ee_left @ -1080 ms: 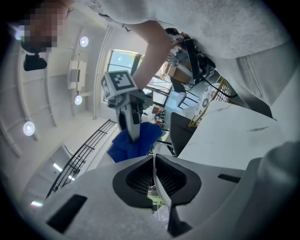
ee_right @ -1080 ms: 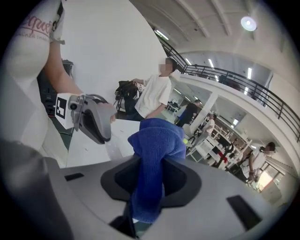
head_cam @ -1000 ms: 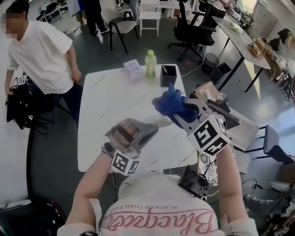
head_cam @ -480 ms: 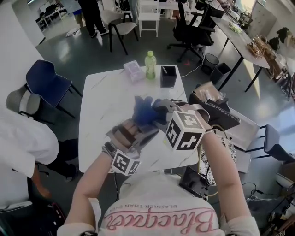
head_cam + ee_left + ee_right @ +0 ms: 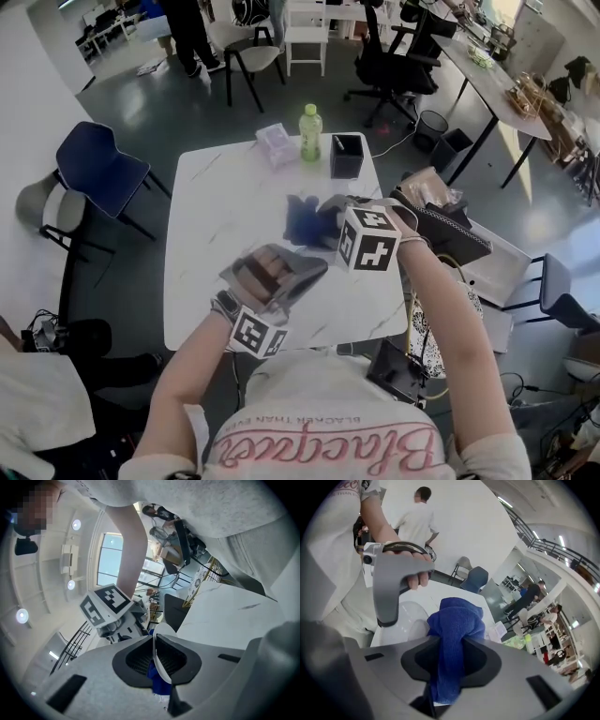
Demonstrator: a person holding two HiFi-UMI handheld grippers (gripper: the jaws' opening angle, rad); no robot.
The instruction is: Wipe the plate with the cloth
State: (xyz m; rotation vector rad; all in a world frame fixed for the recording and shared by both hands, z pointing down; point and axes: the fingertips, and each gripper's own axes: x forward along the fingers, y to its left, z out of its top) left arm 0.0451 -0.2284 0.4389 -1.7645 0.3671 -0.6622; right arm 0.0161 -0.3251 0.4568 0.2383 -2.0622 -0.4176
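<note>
Pinching the rim of the one white plate (image 5: pixel 162 629), the left gripper (image 5: pixel 157 660) has its fingers almost together, with only that thin edge between them. The right gripper (image 5: pixel 451 663) has its fingers closed on the single blue cloth (image 5: pixel 454 620), which bunches up past the fingertips. Both grippers hang over the white bench (image 5: pixel 211 202), on the person's side of the one green bottle (image 5: pixel 309 131). The cloth is close beside the plate; whether they touch cannot be told. One black box (image 5: pixel 346 156) stands just right of the bottle and one pale pink box (image 5: pixel 276 145) just left of it. Each of the two grippers carries one cube with black-and-white square markers. Upside-down print on the person's shirt (image 5: pixel 323 436) appears to read "BLACKER THAN EV…"; the pink script below it and the bottle's label cannot be read.
</note>
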